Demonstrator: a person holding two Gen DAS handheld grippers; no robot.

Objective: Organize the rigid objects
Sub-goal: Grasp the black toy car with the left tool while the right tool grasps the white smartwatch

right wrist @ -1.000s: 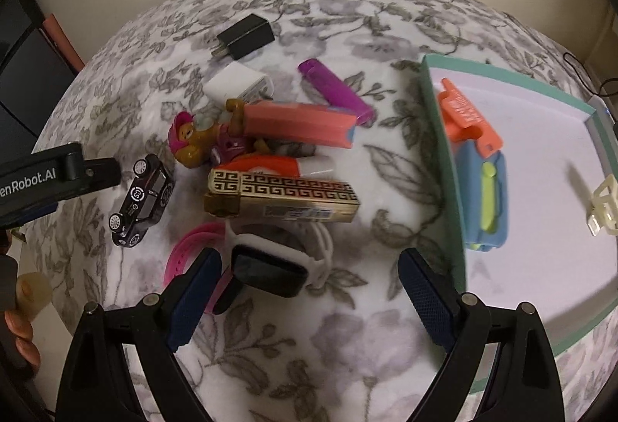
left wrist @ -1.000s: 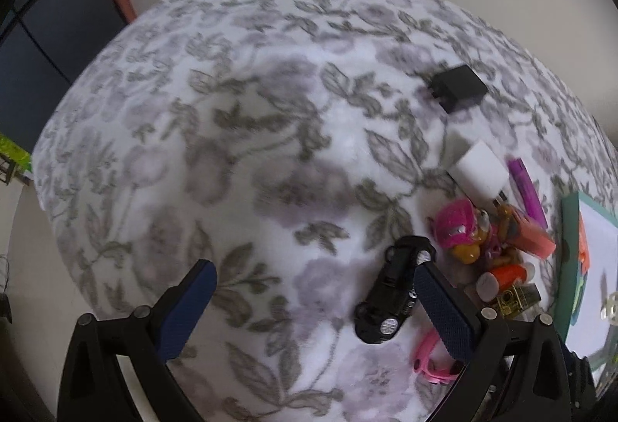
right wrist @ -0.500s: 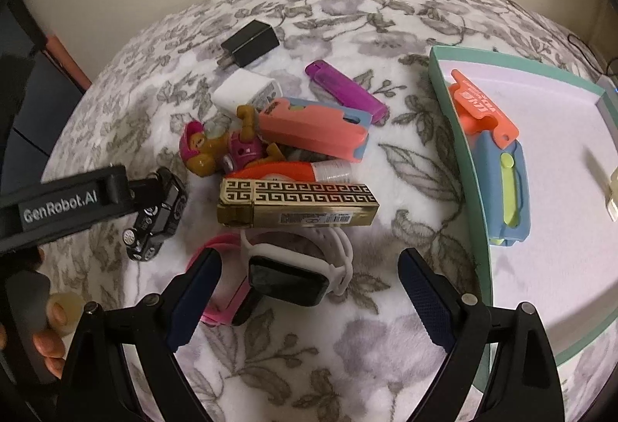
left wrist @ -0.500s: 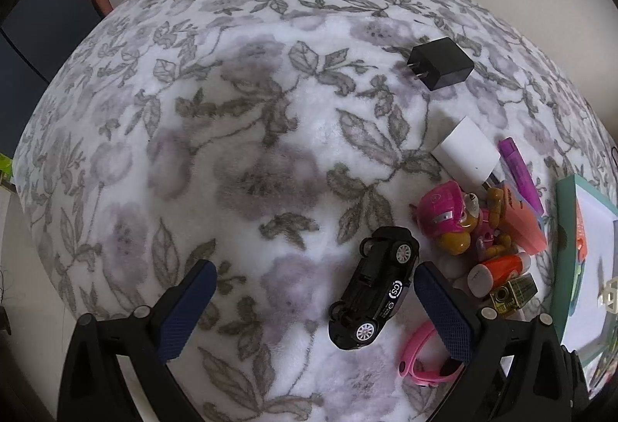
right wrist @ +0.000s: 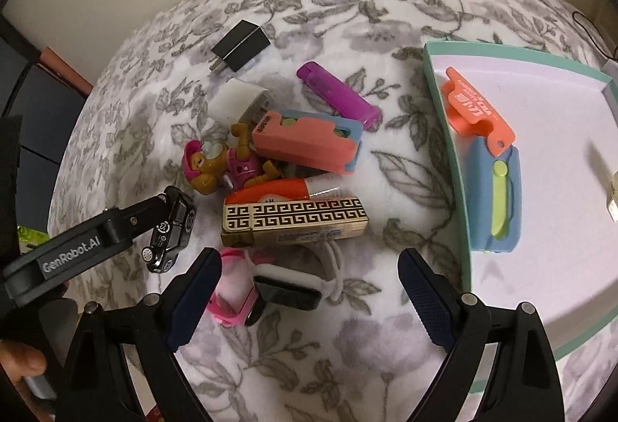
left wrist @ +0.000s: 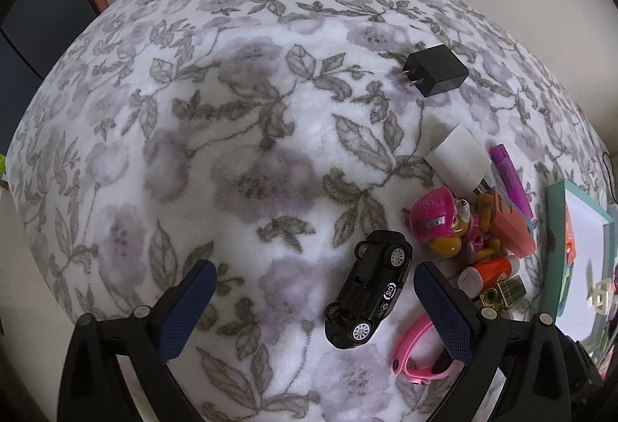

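Observation:
On a floral blanket (left wrist: 239, 159) lies a pile of small items. A black toy car (left wrist: 367, 300) rests between the fingers of my open left gripper (left wrist: 313, 273), close to the right finger and untouched. My right gripper (right wrist: 309, 258) is open above a white smartwatch (right wrist: 293, 290) and a pink watch (right wrist: 235, 302). Beyond them sit a gold patterned box (right wrist: 293, 225), an orange tube (right wrist: 270, 194), a pink pup figure (right wrist: 216, 167), a coral case (right wrist: 305, 140), a purple lighter (right wrist: 340, 94), a white charger (right wrist: 239, 99) and a black charger (right wrist: 241, 45).
A teal-rimmed tray (right wrist: 444, 136) at the right holds an orange and blue gadget (right wrist: 490, 167) and a small cream piece (right wrist: 614, 198). One finger of the left gripper (right wrist: 127, 225) crosses over the car (right wrist: 170, 233), with a hand at the lower left. A wall stands behind the blanket.
The left gripper has shifted right, so the toy car now lies between its fingers. The right gripper has moved closer over the watches. Both stay open.

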